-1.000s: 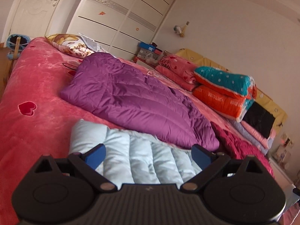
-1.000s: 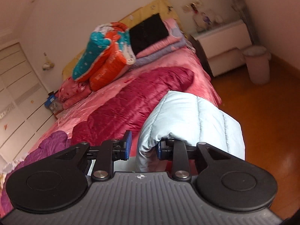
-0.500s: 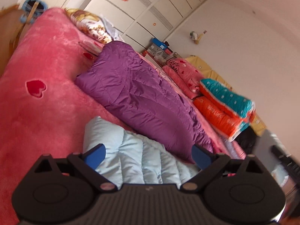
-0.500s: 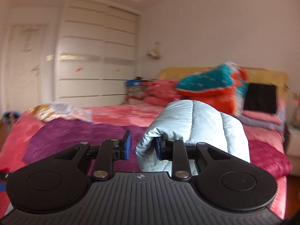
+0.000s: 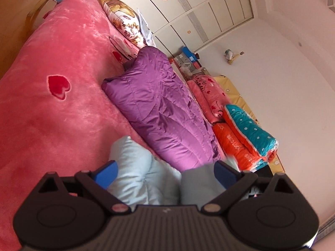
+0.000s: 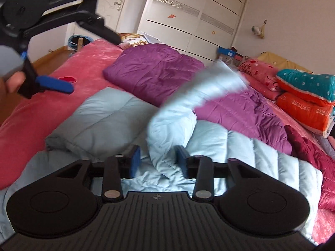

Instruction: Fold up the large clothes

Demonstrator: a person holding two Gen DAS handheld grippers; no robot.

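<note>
Puffy quilted pale-blue jacket [image 6: 240, 146], plush pink blanket [image 6: 41, 113]

Plush bedspread [image 5: 62, 125], quilted glossy jacket [image 6: 240, 146]

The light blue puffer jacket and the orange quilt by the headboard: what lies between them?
In the right wrist view, a purple down coat lies between the jacket and quilt.
</note>
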